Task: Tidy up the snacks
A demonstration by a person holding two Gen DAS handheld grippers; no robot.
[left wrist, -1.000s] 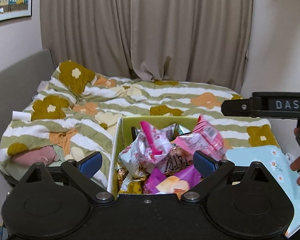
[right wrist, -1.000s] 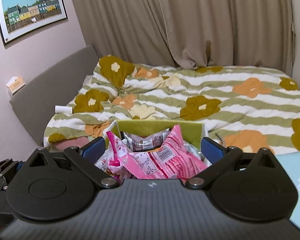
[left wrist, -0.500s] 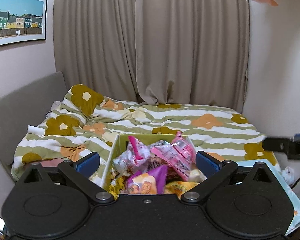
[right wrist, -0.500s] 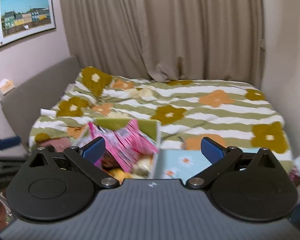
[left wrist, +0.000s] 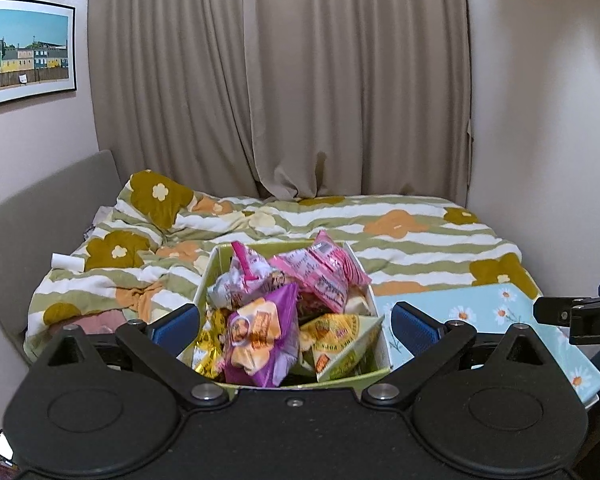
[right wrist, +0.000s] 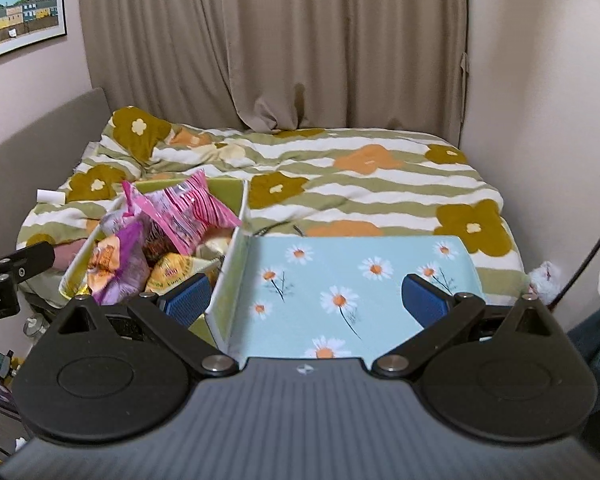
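My left claw (left wrist: 295, 322) stood spread wide, nothing between its blue pads, just short of the green box (left wrist: 342, 377) heaped with snack packets. My right claw (right wrist: 305, 300) was likewise spread and empty, over the daisy-printed lid (right wrist: 340, 276) that lay touching the box's right wall.

The near wall of the box was cut off by my left claw's body. A purple packet (left wrist: 260, 340) and a yellow packet (left wrist: 340, 338) lay at the front; behind them a pink striped packet (left wrist: 324, 276) rode on top of the heap. What lay beneath these could not be made out, and the print was too small to read.

The right view alone showed the whole lid; in the left view its far edge ran out of frame behind my other tool. Only the left view showed the full box.

Beyond lay the flowered quilt (right wrist: 380, 184), then the beige curtains (left wrist: 280, 80) and a framed picture (left wrist: 24, 50), partly cut off.
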